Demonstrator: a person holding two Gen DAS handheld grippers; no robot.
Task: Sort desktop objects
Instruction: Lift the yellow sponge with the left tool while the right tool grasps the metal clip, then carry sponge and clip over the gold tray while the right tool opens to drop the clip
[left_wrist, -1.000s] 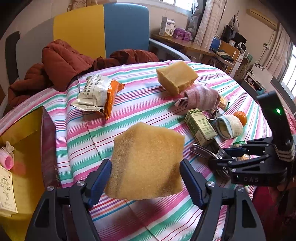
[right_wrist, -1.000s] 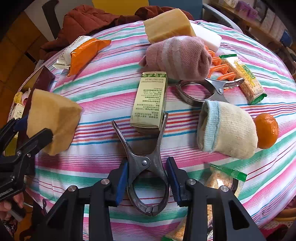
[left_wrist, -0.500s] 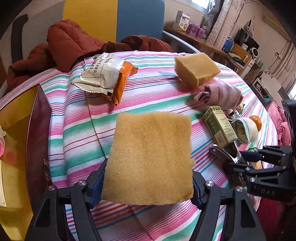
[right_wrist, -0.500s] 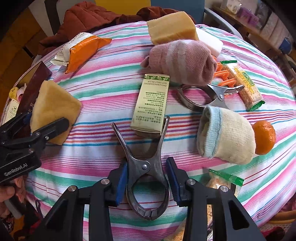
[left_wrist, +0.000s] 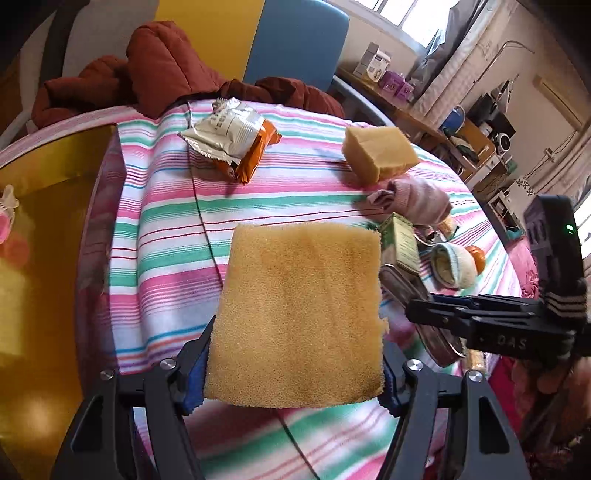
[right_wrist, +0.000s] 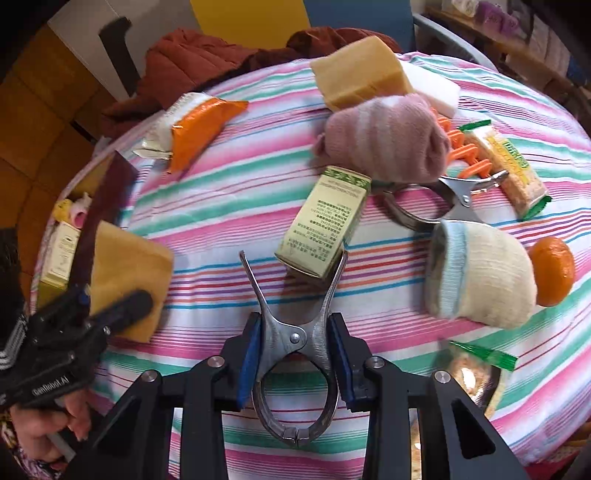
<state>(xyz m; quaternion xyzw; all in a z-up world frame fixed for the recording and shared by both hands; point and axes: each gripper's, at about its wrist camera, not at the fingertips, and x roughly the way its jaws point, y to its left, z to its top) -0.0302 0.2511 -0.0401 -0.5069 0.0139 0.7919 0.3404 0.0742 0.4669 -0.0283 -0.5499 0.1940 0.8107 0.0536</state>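
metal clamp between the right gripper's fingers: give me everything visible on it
The metal clamp is a large spring clip of bare, shiny steel: two crossed arms pinned by a rivet, a rounded loop of jaws meeting at the near end, two long handles splaying away. It lies flat on the striped cloth. The right gripper straddles it near the rivet, its blue pads against the arms and closing. One handle tip touches the green box. In the left wrist view it is mostly hidden.
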